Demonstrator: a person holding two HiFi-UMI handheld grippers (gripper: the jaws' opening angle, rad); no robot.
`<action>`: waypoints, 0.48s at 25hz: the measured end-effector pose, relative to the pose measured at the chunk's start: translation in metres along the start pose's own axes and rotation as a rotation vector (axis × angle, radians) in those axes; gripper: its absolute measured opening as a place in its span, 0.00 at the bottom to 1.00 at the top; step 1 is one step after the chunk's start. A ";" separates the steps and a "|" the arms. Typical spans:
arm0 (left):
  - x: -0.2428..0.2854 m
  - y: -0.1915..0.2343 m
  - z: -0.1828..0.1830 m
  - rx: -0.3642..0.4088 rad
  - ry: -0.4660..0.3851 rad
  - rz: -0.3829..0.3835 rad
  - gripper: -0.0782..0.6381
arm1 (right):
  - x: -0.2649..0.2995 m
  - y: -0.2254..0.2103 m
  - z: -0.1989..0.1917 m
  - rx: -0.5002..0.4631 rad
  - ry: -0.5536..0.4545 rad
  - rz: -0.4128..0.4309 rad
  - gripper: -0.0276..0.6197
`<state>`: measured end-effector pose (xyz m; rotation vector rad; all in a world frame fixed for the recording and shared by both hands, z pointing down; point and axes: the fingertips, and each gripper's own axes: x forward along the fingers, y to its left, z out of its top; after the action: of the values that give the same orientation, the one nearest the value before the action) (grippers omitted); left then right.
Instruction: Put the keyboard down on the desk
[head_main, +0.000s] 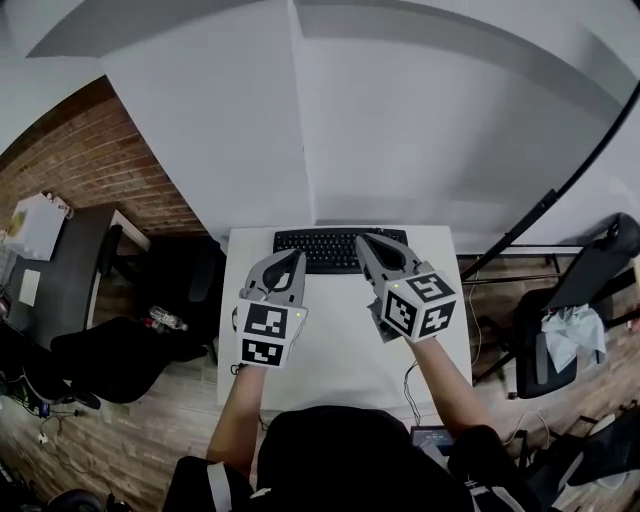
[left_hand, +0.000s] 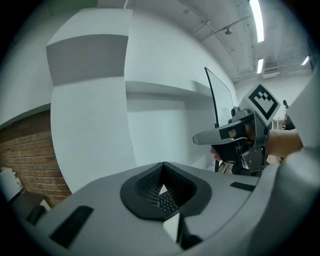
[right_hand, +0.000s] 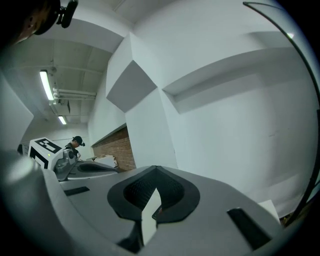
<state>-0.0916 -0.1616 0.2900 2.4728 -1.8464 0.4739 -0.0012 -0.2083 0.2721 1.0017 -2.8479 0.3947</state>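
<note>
1. Keyboard (head_main: 318, 250) is lying flat on the white table (head_main: 340, 350), at its far edge close under the wall, with its long axis running left to right across the person.
2. Left gripper (head_main: 292, 258) is hovering above the keyboard's left half, its jaws pressed together on nothing.
3. Right gripper (head_main: 370, 242) is hanging above the right half, apart from the keys. Its jaws are also looking closed and empty, though a thin pale sliver is showing between the pads in its own view.
4. Both are pointing toward the wall, so the keyboard is sitting below and just ahead of the jaws, about equally near each hand.
5. Judging by this, the set-down is looking finished, and nothing is calling for another grasp.
</note>
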 end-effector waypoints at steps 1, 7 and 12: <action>-0.004 0.000 0.006 0.005 -0.012 0.005 0.13 | -0.003 0.002 0.005 -0.015 -0.011 -0.003 0.11; -0.017 0.002 0.035 0.028 -0.089 0.031 0.13 | -0.017 0.007 0.034 -0.061 -0.083 -0.021 0.11; -0.024 0.006 0.050 0.032 -0.122 0.040 0.13 | -0.017 0.013 0.041 -0.061 -0.096 -0.025 0.11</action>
<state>-0.0923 -0.1504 0.2352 2.5438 -1.9497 0.3639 0.0037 -0.1997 0.2268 1.0723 -2.9092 0.2623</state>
